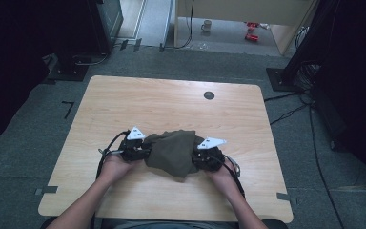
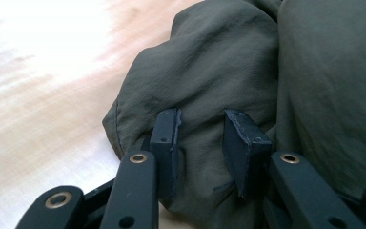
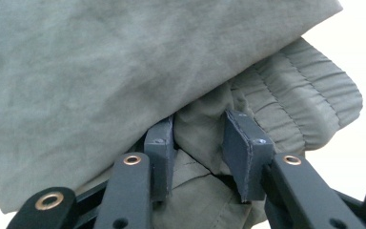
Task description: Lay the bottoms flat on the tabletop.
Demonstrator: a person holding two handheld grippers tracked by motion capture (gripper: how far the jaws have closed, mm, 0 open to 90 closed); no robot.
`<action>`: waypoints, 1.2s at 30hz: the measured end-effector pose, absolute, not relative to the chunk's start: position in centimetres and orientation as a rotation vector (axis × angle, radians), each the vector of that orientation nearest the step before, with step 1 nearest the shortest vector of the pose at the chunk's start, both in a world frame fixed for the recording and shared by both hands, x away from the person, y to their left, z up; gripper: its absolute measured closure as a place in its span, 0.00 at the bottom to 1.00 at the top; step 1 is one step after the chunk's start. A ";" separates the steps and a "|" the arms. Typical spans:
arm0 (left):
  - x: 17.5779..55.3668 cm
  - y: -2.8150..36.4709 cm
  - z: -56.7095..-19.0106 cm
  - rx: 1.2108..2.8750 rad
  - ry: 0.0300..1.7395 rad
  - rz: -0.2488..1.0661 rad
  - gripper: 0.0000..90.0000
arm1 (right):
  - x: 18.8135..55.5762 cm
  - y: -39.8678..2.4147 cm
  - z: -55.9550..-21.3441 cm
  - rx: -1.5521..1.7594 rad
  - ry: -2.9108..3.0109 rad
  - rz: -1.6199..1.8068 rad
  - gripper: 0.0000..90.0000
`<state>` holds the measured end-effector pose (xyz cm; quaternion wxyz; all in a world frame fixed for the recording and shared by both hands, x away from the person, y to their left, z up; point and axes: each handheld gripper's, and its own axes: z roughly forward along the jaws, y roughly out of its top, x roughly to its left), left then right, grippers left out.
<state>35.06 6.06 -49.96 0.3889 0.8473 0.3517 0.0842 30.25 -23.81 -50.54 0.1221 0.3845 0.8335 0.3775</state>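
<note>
a crumpled olive-green cloth garment (image 1: 172, 152) lies bunched in a heap on the near half of a pale wooden tabletop (image 1: 171, 102) with rounded corners, close to the person's edge. in the right gripper view (image 3: 195, 62) a gathered, stitched band like an elastic waistband shows at one side of the garment.

the left gripper (image 1: 134, 150), black with a grey three-cornered plate on top, sits against the garment's left side, held in the person's left hand (image 1: 116, 167). in the left gripper view its two dark fingers (image 2: 167, 143) stand partly apart with a fold of the green cloth (image 2: 219, 71) bulging between them; the cloth touches both inner faces, though whether they pinch it firmly cannot be told.

the right gripper (image 1: 206, 156), of the same make, sits against the garment's right side in the person's right hand (image 1: 223, 174). in the right gripper view its fingers (image 3: 245, 148) are also partly apart, with a wad of cloth between them touching both sides.

both forearms come in from the bottom edge of the high view, and a black cable (image 1: 106, 152) loops from the left gripper.

farther out, a small dark round disc (image 1: 209, 95) is set in the tabletop near its far edge. beyond it is grey carpet floor (image 1: 24, 124), with a white mug (image 1: 206, 25) and small red objects (image 1: 252, 31) on the floor in the distance.
</note>
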 end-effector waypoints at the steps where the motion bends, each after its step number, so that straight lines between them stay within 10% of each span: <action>1: 35.5 6.0 -50.0 2.156 0.895 0.224 0.74 | 30.9 -23.8 -50.5 1.140 2.427 1.104 0.71; 17: 43.0 5.9 -50.2 2.104 0.987 0.263 0.74 | 40.1 -23.9 -50.5 1.207 2.357 1.110 0.71; 36: 42.8 5.9 -48.3 2.084 0.962 0.280 0.66 | 38.5 -25.9 -48.8 1.248 2.301 1.191 0.52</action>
